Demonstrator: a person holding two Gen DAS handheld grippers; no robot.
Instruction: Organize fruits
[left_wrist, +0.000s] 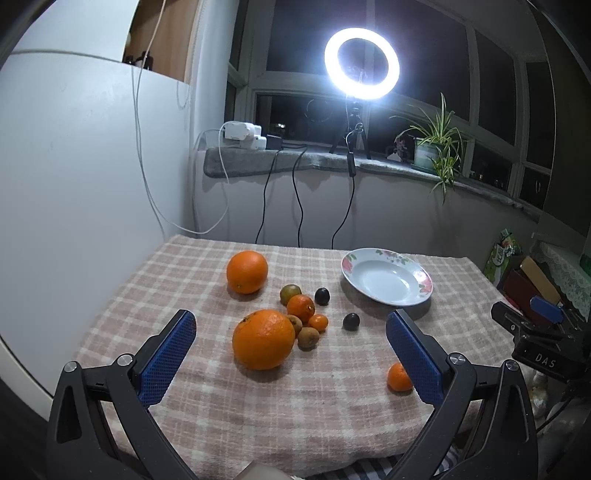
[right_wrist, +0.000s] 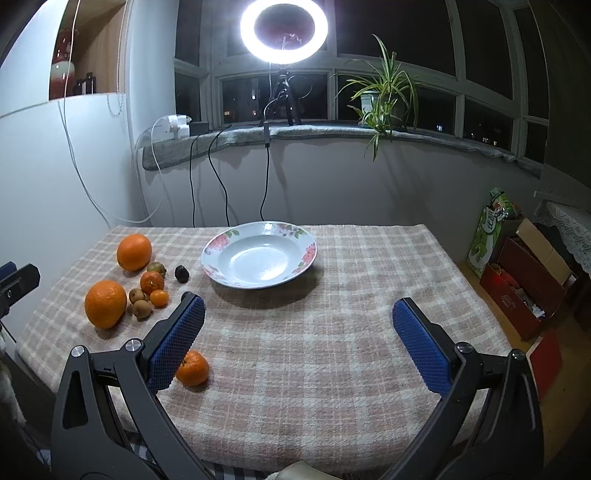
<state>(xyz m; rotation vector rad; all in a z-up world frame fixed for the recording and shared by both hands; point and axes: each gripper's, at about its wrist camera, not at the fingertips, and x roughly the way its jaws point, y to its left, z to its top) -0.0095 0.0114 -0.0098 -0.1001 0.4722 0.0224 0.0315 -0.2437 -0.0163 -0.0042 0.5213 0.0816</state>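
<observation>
Where checked cloth (right_wrist: 295, 350) lies, glossy round plate (right_wrist: 258, 273) empty

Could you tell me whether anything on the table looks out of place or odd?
Only one thing: a small orange lies alone near the front edge, apart from the other fruit clustered at the left around the large orange. The plate sits upright and empty; nothing looks spilled or damaged.

Left claw (left_wrist: 291, 338) spread wide, empty, hovering low. Right claw (right_wrist: 298, 319) likewise wide apart, empty, level beside it.
</observation>
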